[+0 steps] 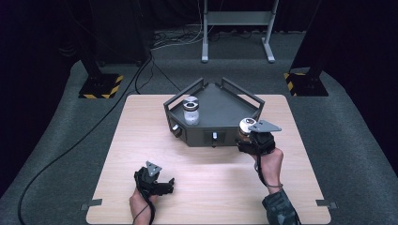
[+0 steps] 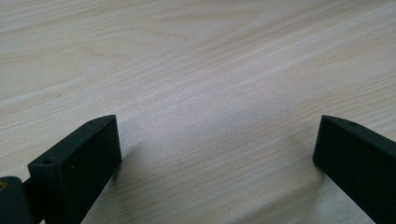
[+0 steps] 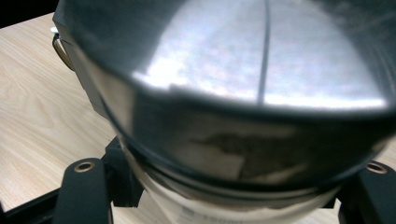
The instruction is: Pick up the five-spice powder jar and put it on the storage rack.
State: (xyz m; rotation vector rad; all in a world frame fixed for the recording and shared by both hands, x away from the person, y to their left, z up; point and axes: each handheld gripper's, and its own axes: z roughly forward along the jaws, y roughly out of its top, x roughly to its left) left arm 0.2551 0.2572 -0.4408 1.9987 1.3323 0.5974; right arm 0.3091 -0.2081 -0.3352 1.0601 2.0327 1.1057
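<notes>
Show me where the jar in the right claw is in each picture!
High view: jar right of middle, at the tray's front right corner, in the right claw.
Left gripper view: not in it.
Right gripper view: jar close up, shiny lid on top.
Shared landmark: the wooden table.

One jar (image 1: 191, 110) in tray (image 1: 225, 110)

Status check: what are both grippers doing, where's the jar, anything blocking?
Right gripper shut on silver-lidded jar, at dark tray's near right corner. Left gripper open, empty, low over table. Second jar stands in tray. Nothing in the way.
</notes>
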